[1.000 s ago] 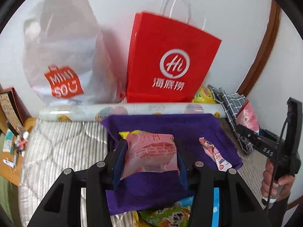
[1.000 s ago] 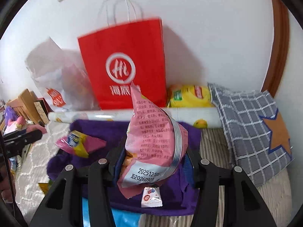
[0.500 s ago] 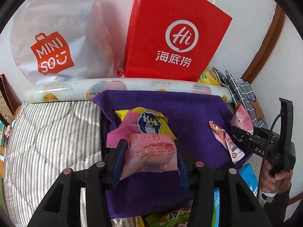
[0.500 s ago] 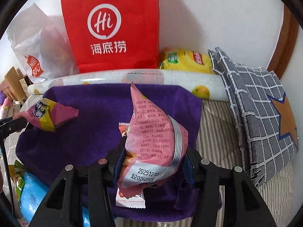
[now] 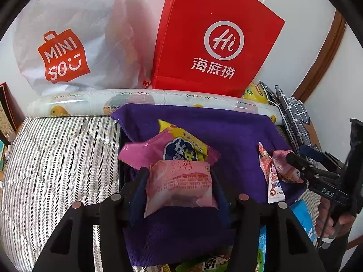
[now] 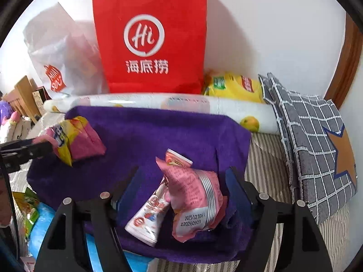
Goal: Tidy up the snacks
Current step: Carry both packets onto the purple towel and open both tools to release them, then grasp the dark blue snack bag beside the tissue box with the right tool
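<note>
Landmark: purple towel (image 5: pixel 229 131), spread on a striped quilt (image 5: pixel 56 158). Left gripper (image 5: pixel 180 181) pitched steeply down over the towel's near-left part; a pale pink pack (image 5: pixel 179 181) sits between the blue pads. Jaws have just been opening; pads sit at the pack's sides, and I cannot tell if they still press on it. Just beyond that pack, on the towel, lies a pink-and-yellow pack (image 5: pixel 172 151); the right view shows it at the towel's left edge beside the left gripper's tip. Right gripper (image 6: pixel 183 181) also angled down, over the towel's near-right part. Its jaws have just been opening and stand wide: clear gaps on both sides of a pink pouch (image 6: pixel 195 197), which rests on the towel and leans on a white sachet (image 6: pixel 147 217) lying flat there. Neither pad touches the pouch. In the left view the right gripper's tip reaches in from the right edge to the towel's right end, with a hand (image 5: pixel 333 217) wrapped round the handle below. Behind the towel, a printed roll (image 6: pixel 181 104) runs along its far edge; beyond that a red bag (image 6: pixel 154 38) and a white bag (image 5: pixel 74 40) stand against the wall. Right of the towel, a checked cushion (image 6: pixel 313 140). A yellow pack (image 6: pixel 233 86) lies behind the roll, right of the red bag. Blue and green packets (image 6: pixel 34 222) poke out at the towel's near-left corner.
</note>
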### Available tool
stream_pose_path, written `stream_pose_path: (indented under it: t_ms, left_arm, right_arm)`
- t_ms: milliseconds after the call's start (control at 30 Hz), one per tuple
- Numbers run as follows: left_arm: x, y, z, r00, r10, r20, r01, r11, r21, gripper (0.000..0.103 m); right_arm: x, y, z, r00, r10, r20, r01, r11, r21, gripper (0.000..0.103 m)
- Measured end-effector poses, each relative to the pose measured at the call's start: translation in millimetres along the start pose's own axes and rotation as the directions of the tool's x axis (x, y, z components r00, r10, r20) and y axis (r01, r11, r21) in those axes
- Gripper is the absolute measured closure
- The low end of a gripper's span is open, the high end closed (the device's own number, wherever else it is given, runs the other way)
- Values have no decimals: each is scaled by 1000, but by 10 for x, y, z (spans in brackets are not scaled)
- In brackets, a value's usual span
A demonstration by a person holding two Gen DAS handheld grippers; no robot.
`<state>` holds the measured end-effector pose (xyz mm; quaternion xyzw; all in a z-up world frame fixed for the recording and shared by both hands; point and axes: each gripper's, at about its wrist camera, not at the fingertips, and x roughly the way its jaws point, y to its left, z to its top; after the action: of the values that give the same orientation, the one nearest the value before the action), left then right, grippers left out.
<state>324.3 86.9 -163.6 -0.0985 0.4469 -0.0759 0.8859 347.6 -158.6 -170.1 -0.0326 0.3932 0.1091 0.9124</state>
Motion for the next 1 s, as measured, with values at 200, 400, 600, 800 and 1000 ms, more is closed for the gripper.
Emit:
stream_pose_path:
  t_ms: [200,400,600,800,1000]
  left_arm:
    - [11,1,13,1000,-2,-20,2,1000,-6,37]
    - [-42,-18,25,1000,-7,-25,7,1000,-4,28]
    - [-218,-23,52,1000,-10,2,10,1000,4,28]
    - [-455,-64,7,1000,-20,15,19,1000,16,28]
    - [-775,-84,-182,1000,-15,26,14,999,33,28]
  right_arm:
    - [-43,7,5,1000,6,14,-6,1000,10,28]
    - [-113,-13,8,999,12,36,-14,999,35,28]
    - [-311,48,49,998,5,58,-8,999,48,28]
    - [-694,169,-28,995,-46,92,43,998,41,28]
    - [-1045,251,-214,992,-80,96,72,994,79,28]
